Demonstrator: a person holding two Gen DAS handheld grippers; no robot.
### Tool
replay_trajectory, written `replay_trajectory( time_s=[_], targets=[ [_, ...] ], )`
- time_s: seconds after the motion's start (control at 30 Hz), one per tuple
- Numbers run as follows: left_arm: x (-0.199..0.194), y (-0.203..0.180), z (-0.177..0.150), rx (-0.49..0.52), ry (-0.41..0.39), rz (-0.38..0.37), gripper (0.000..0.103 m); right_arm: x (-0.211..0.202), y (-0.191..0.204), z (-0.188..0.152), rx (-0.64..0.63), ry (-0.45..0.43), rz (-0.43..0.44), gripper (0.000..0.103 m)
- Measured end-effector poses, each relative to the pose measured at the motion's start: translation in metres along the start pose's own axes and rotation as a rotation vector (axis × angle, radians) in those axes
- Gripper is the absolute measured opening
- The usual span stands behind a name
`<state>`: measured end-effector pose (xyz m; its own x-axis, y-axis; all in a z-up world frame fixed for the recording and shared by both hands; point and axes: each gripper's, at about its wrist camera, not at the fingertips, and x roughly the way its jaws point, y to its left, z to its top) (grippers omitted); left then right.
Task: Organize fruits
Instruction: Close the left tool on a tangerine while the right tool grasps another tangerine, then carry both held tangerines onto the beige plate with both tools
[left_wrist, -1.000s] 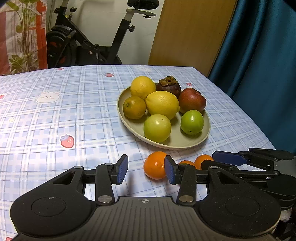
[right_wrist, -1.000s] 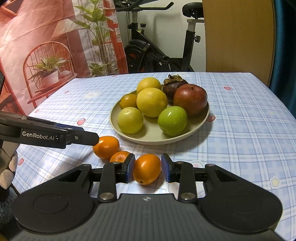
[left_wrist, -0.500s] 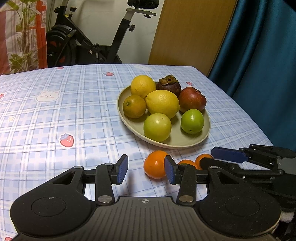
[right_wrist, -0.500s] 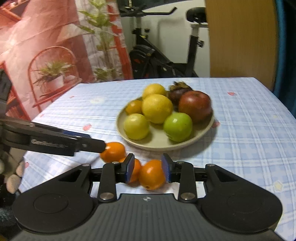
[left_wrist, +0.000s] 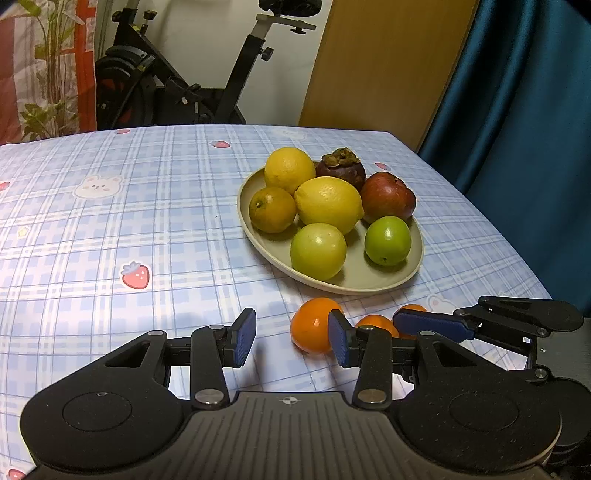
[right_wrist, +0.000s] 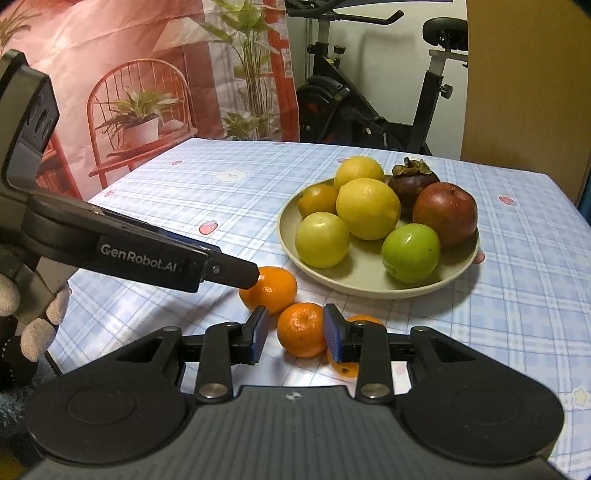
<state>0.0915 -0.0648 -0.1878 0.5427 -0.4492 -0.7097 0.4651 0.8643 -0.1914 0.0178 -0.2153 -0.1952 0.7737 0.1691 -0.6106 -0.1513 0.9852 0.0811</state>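
Observation:
A beige plate (left_wrist: 376, 286) (right_wrist: 369, 288) holds two lemons, a small orange, two green fruits, a red apple and a mangosteen. Three mandarins lie on the tablecloth in front of it. My left gripper (left_wrist: 291, 338) is open, with the left mandarin (left_wrist: 314, 325) just ahead of its right finger. My right gripper (right_wrist: 295, 334) is open around the middle mandarin (right_wrist: 301, 328), with its jaws close beside it. The third mandarin (right_wrist: 351, 363) is partly hidden behind the right finger. The left mandarin also shows in the right wrist view (right_wrist: 271, 290).
The table has a blue plaid cloth (left_wrist: 110, 221) with strawberry and bunny prints. An exercise bike (left_wrist: 184, 92) stands behind the table. A blue curtain (left_wrist: 535, 110) hangs past the table's right edge. The left gripper's finger (right_wrist: 229, 271) reaches across the right wrist view.
My right gripper has shifted left from the rightmost mandarin to the middle one and opened a little wider. My left gripper has barely moved.

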Motion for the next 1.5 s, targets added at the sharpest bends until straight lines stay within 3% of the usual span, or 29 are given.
replay_trajectory(
  time_s=[0.43,0.77,1.23,1.33,1.37,1.5],
  targets=[
    [0.000,0.000,0.000,-0.004,0.003,-0.006,0.046,0.003,0.008,-0.005,-0.103,-0.002,-0.047,0.033],
    [0.002,0.000,-0.002,-0.005,0.008,-0.013,0.045,0.021,0.020,-0.007,-0.262,0.012,-0.138,0.037],
    [0.027,0.001,0.001,-0.020,0.068,-0.092,0.046,0.029,0.019,-0.013,-0.326,0.008,-0.156,0.037],
    [0.030,0.004,0.001,-0.036,0.075,-0.093,0.044,0.030,0.018,-0.013,-0.335,0.008,-0.156,0.037],
    [0.029,0.005,0.000,-0.042,0.071,-0.094,0.039,0.030,0.018,-0.013,-0.338,0.008,-0.156,0.037],
    [0.024,0.009,-0.001,-0.060,0.053,-0.075,0.039,0.028,0.015,-0.012,-0.319,0.000,-0.127,0.037]
  ],
)
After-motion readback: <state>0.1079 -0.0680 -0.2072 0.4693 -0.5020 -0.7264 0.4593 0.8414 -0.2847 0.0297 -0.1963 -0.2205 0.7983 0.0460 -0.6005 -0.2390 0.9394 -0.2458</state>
